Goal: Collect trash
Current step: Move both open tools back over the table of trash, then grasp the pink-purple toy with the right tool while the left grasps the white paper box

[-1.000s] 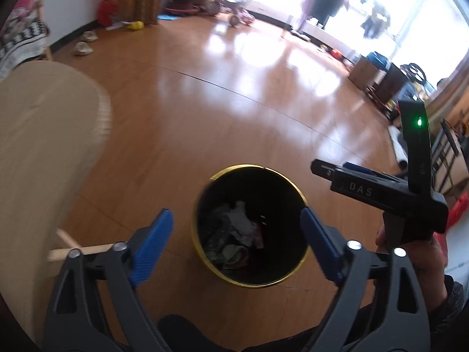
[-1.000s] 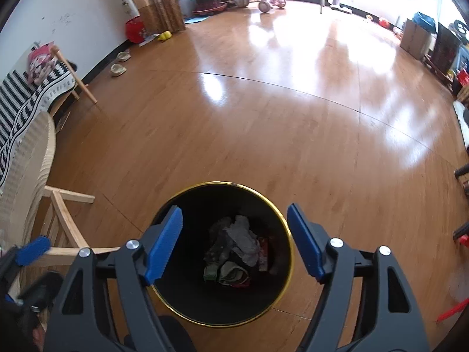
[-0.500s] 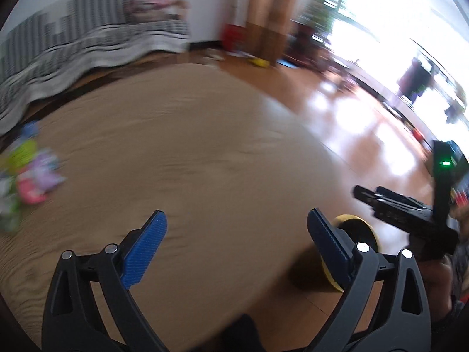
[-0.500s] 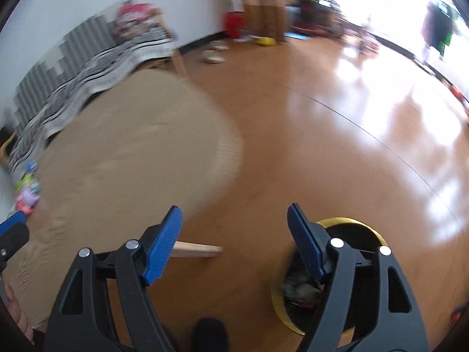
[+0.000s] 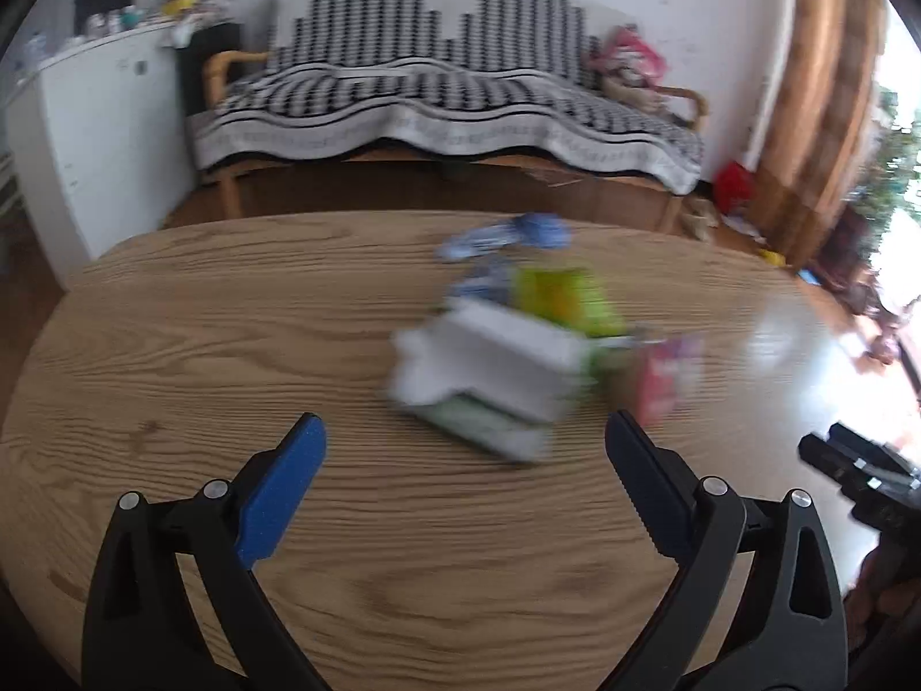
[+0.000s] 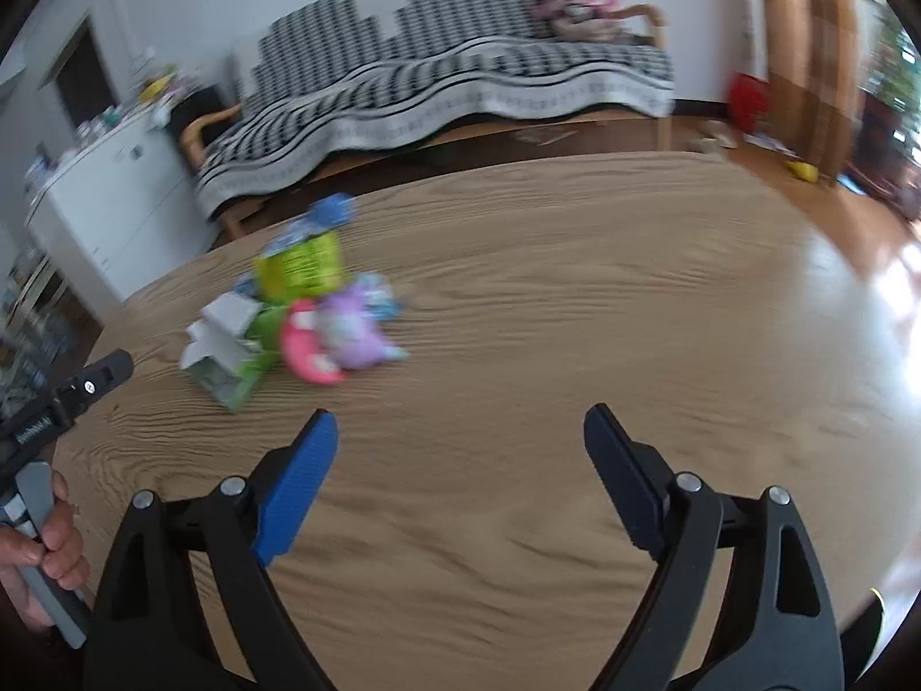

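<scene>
Both views have swung since a second ago: the black bin with trash that filled them then is gone from sight, and a round wooden bench (image 5: 242,345) now lies under the tools. One heap of trash (image 6: 293,322) sits on the bench, well ahead of both tools and touched by neither. It is blurred, so the count is rough: one white-and-green carton (image 6: 221,354), one yellow-green packet (image 6: 299,268), one pink wrapper (image 6: 308,348), one purple wrapper (image 6: 351,334) and at least one blue wrapper (image 6: 331,210) at the far end. Two tools show. The left hand-held gripper (image 5: 463,449) has its jaws spread wide with nothing between them, as before. The right hand-held gripper (image 6: 460,435) has just been opening its jaws further; they stand wide apart over bare wood, empty. One sofa with a black-and-white checked cover (image 5: 437,98) stands behind the bench.
</scene>
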### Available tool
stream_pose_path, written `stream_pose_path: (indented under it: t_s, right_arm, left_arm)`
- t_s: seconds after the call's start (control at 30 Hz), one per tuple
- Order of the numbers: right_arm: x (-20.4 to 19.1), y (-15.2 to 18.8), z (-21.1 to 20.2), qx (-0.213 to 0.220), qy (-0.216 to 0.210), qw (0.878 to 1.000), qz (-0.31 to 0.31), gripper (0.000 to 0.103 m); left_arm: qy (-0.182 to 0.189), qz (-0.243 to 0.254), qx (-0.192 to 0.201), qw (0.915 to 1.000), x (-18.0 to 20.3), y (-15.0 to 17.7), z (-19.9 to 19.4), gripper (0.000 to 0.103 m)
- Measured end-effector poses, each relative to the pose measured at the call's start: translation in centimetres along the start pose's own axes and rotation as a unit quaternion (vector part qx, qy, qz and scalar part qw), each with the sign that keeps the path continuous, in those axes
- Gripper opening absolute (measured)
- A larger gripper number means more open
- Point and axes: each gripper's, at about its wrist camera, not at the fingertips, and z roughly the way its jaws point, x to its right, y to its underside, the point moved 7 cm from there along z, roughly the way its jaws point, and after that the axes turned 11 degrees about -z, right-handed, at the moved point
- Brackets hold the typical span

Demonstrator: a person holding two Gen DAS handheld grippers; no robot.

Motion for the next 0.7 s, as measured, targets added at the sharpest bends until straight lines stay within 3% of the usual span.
stream_pose_path:
  t_s: [0.13,0.23,0.3,0.53,0.57,0.6,0.7]
  right_arm:
    - [-3.8,-1.8,4.1,0.004,-0.001,0.999,-0.047,0.09]
    - [-5.6,-2.4,7.6,-0.016,0.005,0.997,-0.069,0.091]
    - [-6.0,-3.1,9.1,-0.016,0.027,0.996,-0.083,0.091]
    - [-5.9,-4.3,11.5,-0.016,0.037,0.995,-0.096,0.091]
    - [-5.7,-4.3,11.5,-0.018,0.03,0.995,-0.092,0.084]
    - [-5.7,-4.3,11.5,-0.02,0.015,0.996,-0.088,0.061]
    - [-5.3,-4.3,10.1,-0.011,-0.006,0.997,-0.074,0.059]
  left_arm:
    - [0.009,-0.018,-0.013,0.9997,-2.8,-1.0,1.5,0.095]
    - [0.029,-0.02,-0.012,0.9993,-3.2,-1.8,2.5,0.095]
    - [0.034,-0.015,-0.008,0.9993,-3.5,-1.8,3.1,0.095]
    - [0.047,0.022,-0.002,0.9986,-1.2,-2.4,5.9,0.095]
    - [0.051,0.03,-0.002,0.9982,-0.6,-2.5,6.2,0.095]
    - [0.054,0.039,-0.001,0.9978,0.0,-2.5,6.4,0.095]
    - [0.057,0.059,0.002,0.9966,1.6,-2.5,7.1,0.095]
